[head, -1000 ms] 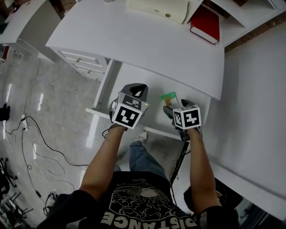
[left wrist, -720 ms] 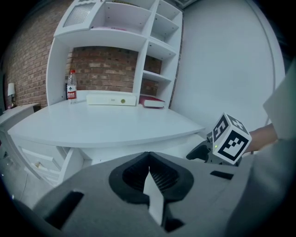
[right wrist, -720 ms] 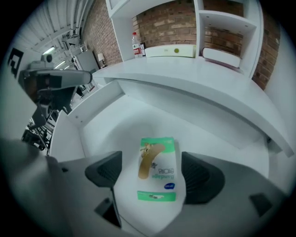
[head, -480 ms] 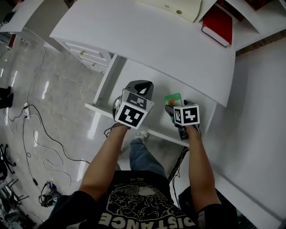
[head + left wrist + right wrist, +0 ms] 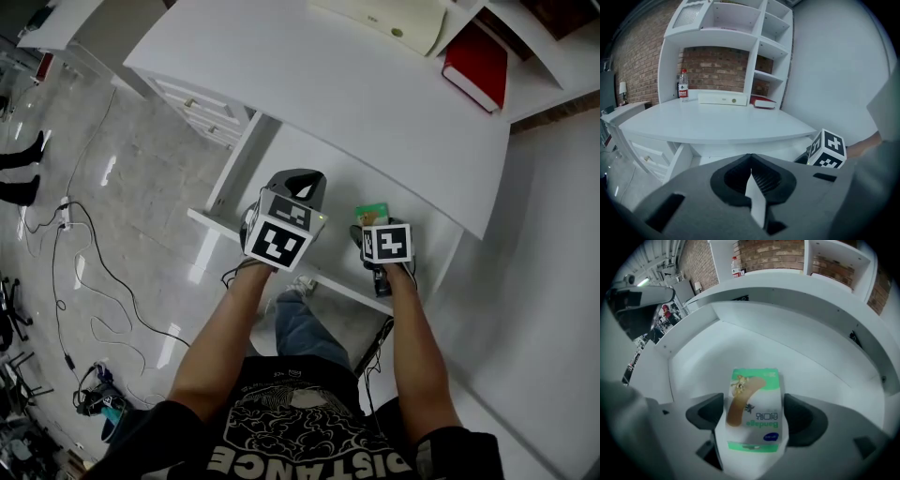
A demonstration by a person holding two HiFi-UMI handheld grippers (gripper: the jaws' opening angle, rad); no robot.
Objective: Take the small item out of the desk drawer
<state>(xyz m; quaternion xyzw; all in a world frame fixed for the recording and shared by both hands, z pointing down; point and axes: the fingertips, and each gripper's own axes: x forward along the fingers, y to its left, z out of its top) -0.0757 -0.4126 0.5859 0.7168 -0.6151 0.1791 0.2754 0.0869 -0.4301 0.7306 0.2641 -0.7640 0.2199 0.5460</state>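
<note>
Right tool (image 5: 753, 416) keeps gripping small green-and-white cardboard bandage box (image 5: 753, 392) | box still within white desk drawer (image 5: 801, 341), not out | left tool (image 5: 751, 174) closed, empty

Green-and-white bandage box (image 5: 754, 411); white drawer (image 5: 797, 343); red book (image 5: 480, 64)

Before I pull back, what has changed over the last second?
Very little. The right tool stays shut on the bandage box over the open drawer; less of the box shows ahead of it, so it may have drawn back slightly. The left tool stays shut and empty beside it. The rest of the shift is head-camera motion.
</note>
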